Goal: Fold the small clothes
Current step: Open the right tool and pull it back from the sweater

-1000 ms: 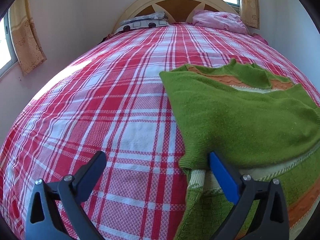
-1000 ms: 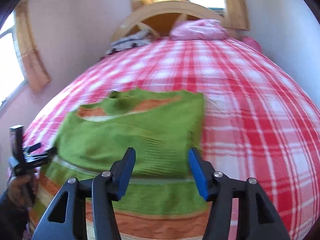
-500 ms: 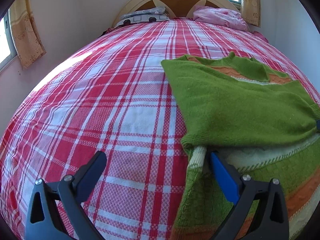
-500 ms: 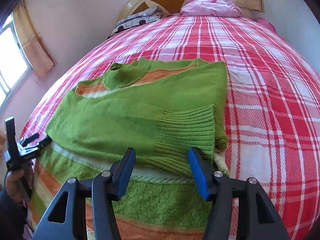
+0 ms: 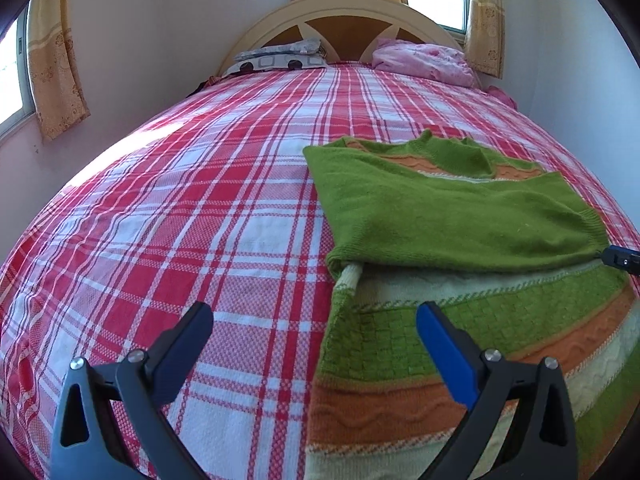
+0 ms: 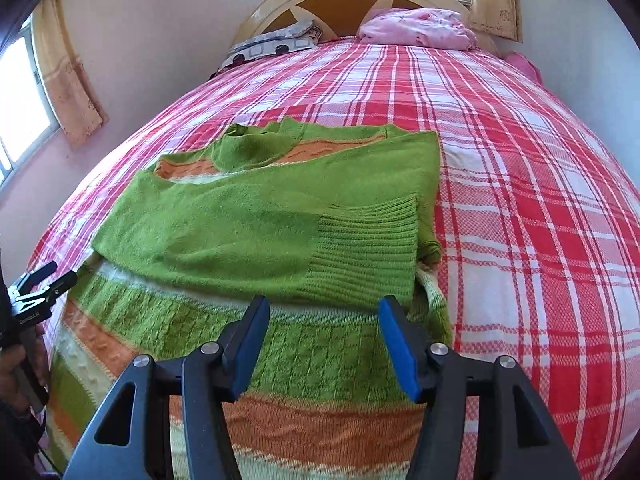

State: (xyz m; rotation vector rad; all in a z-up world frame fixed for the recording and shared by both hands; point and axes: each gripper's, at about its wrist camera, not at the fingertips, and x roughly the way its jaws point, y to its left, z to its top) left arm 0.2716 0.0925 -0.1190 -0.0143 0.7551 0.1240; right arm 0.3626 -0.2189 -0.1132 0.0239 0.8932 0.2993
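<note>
compared with a second ago, both grippers have drawn back from the green sweater [image 5: 460,216]: the left gripper's right finger, which then touched the folded sleeve's edge, now sits lower in the frame over the striped hem, and the right wrist view, blurred then, is now sharp, with the ribbed cuff [image 6: 364,248] laid flat across the body.

the sweater lies on the red plaid bedspread [image 5: 200,200], in the right half of the left wrist view and the centre-left of the right wrist view [image 6: 256,224]. both sleeves are folded inward over the chest, and the orange, cream and green striped lower body stretches toward the bottom of each frame.

the left gripper [image 5: 314,328] has its fingers spread wide and holds nothing; its left finger [image 5: 188,336] is over bare bedspread, its right finger over the sweater's left edge, and the garment's border runs up between them. the right gripper [image 6: 320,336] is likewise spread and empty, both fingers [image 6: 396,344] over the green checked band just below the cuff.

in the right wrist view the left gripper shows at the lower left edge [image 6: 40,284], its tips beside the sweater's side and a hand [image 6: 16,364] wrapped round its handle. pillows [image 5: 280,56] and a pink bundle [image 5: 424,60] lie by the headboard [image 5: 344,20] at upper centre.
</note>
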